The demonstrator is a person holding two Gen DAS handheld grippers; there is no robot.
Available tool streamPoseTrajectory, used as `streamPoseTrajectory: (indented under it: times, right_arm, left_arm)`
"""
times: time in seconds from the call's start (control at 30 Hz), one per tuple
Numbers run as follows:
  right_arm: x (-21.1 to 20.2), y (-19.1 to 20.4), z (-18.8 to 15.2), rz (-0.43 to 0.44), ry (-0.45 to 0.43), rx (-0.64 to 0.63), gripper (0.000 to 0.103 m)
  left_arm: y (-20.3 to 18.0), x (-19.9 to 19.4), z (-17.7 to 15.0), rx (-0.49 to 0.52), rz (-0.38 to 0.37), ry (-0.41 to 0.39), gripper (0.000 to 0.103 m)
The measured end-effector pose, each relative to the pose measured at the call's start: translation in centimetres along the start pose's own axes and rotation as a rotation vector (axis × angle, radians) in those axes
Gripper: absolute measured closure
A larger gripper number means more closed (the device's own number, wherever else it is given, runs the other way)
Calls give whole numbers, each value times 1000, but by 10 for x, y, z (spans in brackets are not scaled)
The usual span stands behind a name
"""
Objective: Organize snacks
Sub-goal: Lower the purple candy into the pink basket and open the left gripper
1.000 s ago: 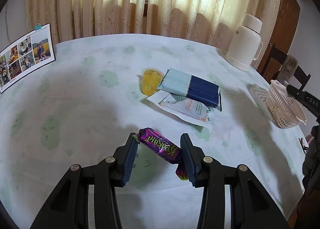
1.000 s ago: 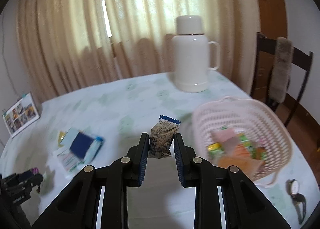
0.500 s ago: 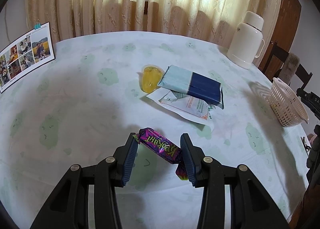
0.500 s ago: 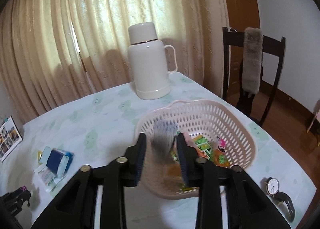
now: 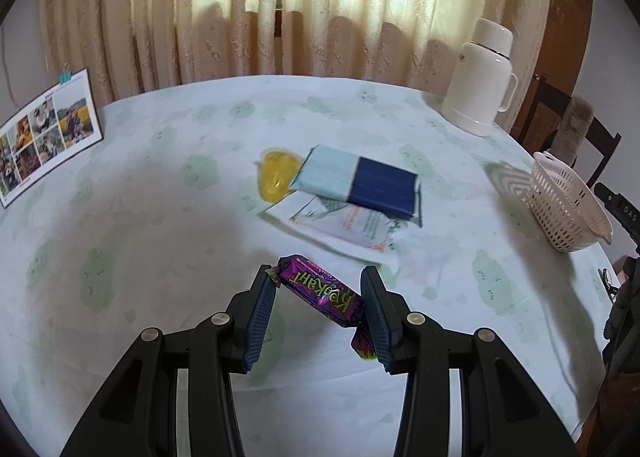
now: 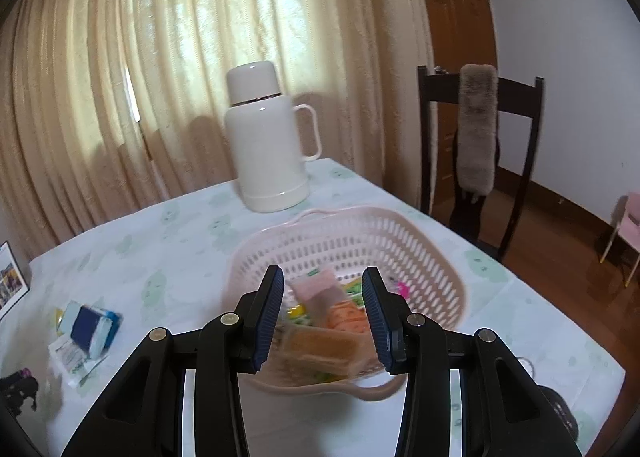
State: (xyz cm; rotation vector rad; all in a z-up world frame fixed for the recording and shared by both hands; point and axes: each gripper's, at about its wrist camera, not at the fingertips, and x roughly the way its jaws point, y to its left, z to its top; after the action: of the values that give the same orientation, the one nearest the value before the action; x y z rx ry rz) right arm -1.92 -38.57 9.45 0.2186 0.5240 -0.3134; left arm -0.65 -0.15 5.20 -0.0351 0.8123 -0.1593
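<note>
My left gripper is shut on a purple candy bar, held endwise above the table. A blue and pale blue pack lies on a white packet beside a yellow jelly cup at the table's middle. My right gripper is open and empty above the pink basket, which holds several snacks. The basket also shows at the right in the left wrist view.
A white thermos stands behind the basket, also at the far right in the left wrist view. A photo calendar stands at the far left. A dark chair is beside the table. A wristwatch lies near the edge.
My right gripper carried a brown snack pack over the basket, opened and let it drop in. My left gripper still holds the candy bar and has barely moved.
</note>
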Motion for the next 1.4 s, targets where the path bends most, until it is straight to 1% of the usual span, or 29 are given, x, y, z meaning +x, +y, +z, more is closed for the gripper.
streamPoseTrajectory:
  times: [0.27,0.33,0.43,0.5,0.73,0.9,0.97,1.0,1.07,1.2,1.4]
  right_arm:
    - [-4,-22,-4,-73,-62,23,60]
    - [-5,-26,-4,-89,-86,25,59]
    - [-8,-29,-5,-99,-115,20,56]
    - [-9,-28,-7,-98,-130,13,53]
    - [-11,-24,-11,-55,-156,-14,52]
    - [-13,-29,-12,-44,-167,8,51]
    - [-14,-33,-11,-52,-177,25,49]
    - [-14,-36,-11,-56,-180,38,46]
    - [-14,-41,-10,-60,-181,67,44]
    - [-15,-48,-11,-61,-181,103,44]
    - [-16,-50,-12,-57,-192,117,44]
  left_arm:
    - [-34,-4,19,74,-24,-9,63]
    - [-44,-5,25,87,-43,-8,63]
    - [-63,-5,36,110,-76,-10,63]
    - [-79,-5,44,134,-93,-20,62]
    - [-134,1,63,231,-131,-51,62]
    - [-173,9,76,281,-189,-71,62]
    - [-188,14,81,300,-215,-70,62]
    - [-196,16,83,309,-231,-68,62]
    - [-211,22,86,325,-262,-65,62]
    - [-236,35,90,349,-298,-59,62]
    - [-265,58,90,366,-329,-20,61]
